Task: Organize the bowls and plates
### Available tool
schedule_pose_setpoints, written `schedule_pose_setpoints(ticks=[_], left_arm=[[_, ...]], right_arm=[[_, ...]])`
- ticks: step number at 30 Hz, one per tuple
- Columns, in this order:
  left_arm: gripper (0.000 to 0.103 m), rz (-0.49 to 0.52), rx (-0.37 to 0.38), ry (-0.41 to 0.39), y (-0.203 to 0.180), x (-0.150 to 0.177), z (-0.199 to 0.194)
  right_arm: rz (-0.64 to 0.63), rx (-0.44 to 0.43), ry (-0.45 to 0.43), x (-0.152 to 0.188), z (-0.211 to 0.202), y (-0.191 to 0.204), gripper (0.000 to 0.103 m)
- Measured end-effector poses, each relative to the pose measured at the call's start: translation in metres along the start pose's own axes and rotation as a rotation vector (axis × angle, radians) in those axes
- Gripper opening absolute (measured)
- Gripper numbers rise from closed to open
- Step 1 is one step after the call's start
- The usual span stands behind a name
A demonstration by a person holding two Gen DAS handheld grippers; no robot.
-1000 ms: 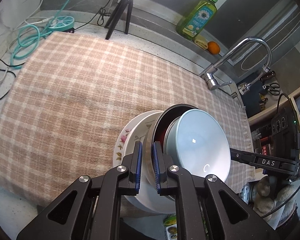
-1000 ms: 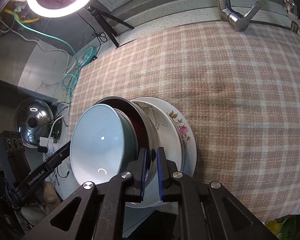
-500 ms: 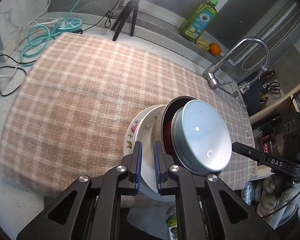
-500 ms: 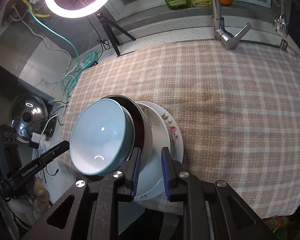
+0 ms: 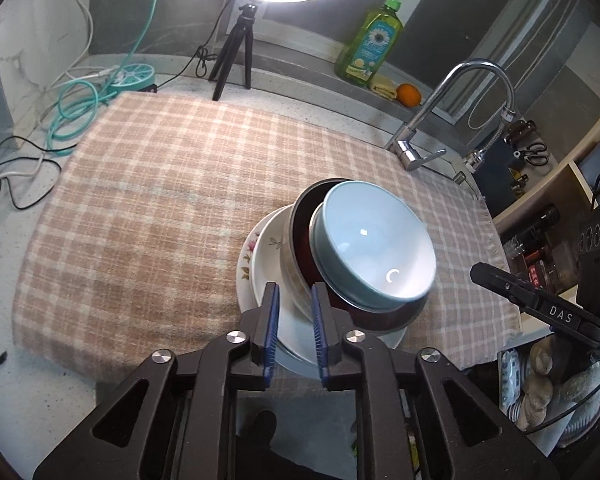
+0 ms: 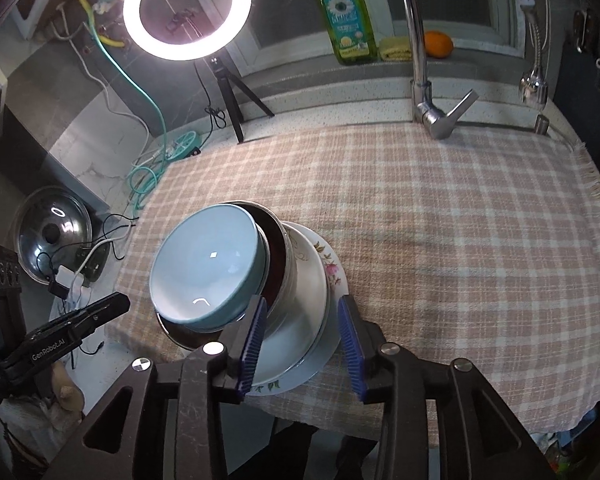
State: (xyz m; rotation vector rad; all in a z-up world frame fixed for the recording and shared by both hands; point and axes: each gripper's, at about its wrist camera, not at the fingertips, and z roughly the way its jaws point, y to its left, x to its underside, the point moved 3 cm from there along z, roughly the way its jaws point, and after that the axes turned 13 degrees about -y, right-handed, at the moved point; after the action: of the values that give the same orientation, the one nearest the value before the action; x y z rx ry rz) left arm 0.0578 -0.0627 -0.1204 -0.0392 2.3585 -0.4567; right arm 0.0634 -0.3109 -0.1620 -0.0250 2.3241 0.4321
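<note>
a: where are the dishes?

b: stacked at the near edge of a checked cloth (image 5: 148, 216). a blue bowl (image 5: 374, 244) sits tilted in a dark metal bowl (image 6: 276, 248), on a white plate (image 6: 304, 316), on a floral plate (image 5: 247, 256).

a: what differs from a second ago?

b: both grippers were clamped on the stack's rims then. both jaws have just been opening. the left gripper (image 5: 294, 324) has a narrow gap, with the white plate's rim seen between its blue pads but not pressed. the right gripper (image 6: 302, 338) stands wider, its pads clear on either side of the plates, gripping nothing. both cameras now sit further back, and the stack looks smaller.

a: and the surroundings?

b: the cloth covers a speckled counter (image 5: 16, 392). behind it are a lit ring light (image 6: 186, 8) on a tripod (image 5: 236, 56), a green soap bottle (image 6: 344, 20), an orange (image 6: 438, 44), a chrome tap (image 6: 420, 52), teal hose (image 5: 76, 112) and cables. a pot lid (image 6: 52, 236) leans at the left in the right view.
</note>
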Motion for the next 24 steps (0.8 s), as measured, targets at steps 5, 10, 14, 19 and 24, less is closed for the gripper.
schedule_pose_setpoints(ticks=[5, 10, 14, 19, 24], left_arm=[[0.016, 0.042, -0.003, -0.037, -0.014, 0.002, -0.016], [0.027, 0.081, -0.025, -0.078, -0.022, 0.005, -0.03], [0.035, 0.113, -0.057, -0.109, -0.028, 0.009, -0.042], [0.047, 0.135, -0.094, -0.133, -0.032, 0.014, -0.054], [0.057, 0.153, -0.121, -0.151, -0.038, 0.019, -0.063]], right_arm=[[-0.027, 0.005, -0.059, 0.006, -0.02, 0.006, 0.043], [-0.05, 0.018, -0.103, 0.01, -0.036, 0.007, 0.051], [-0.076, 0.054, -0.124, 0.014, -0.048, 0.007, 0.051], [-0.105, 0.073, -0.143, 0.023, -0.061, 0.011, 0.051], [-0.135, 0.093, -0.185, 0.031, -0.073, 0.018, 0.067]])
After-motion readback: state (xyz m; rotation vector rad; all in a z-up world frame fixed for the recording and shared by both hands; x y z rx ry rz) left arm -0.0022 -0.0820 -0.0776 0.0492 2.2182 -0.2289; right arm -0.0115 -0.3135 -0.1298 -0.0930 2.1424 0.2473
